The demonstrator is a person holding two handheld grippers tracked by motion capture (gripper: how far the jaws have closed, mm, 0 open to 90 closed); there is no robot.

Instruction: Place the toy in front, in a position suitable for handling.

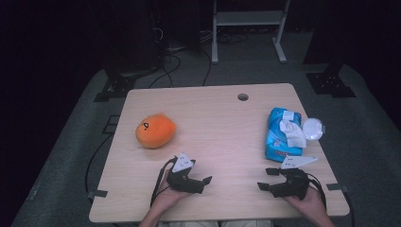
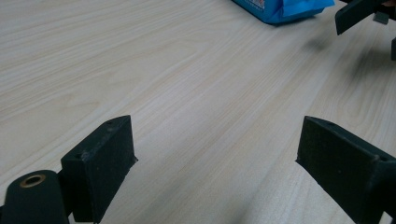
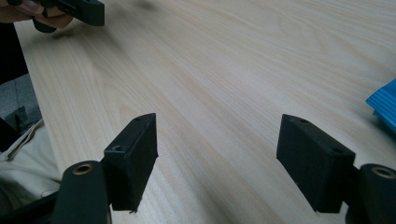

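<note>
The fingers of both grippers are standing wide apart with nothing but bare wood between them: the left gripper (image 1: pixel 204 182) and the right gripper (image 1: pixel 265 179) are both resting low over the near edge of the table (image 1: pixel 222 123), tips pointing toward each other. Just beyond the right gripper's fingers (image 3: pixel 133 161), slightly to their outer side, the blue wipes pack (image 1: pixel 283 133) is lying flat, a white tissue (image 1: pixel 292 131) poking from its top opening and a round clear lid (image 1: pixel 312 128) sitting just beside it. Farther beyond the left gripper's fingers (image 2: pixel 103 163), to their outer side, an orange plush toy (image 1: pixel 155 130) is sitting by itself. The pack is looking light, soft-walled and slick, likely to buckle if squeezed hard; gripping across its narrow width near the middle seems safest. The tissue is flimsy and tearable, so pinching it near its base would be wiser.
</note>
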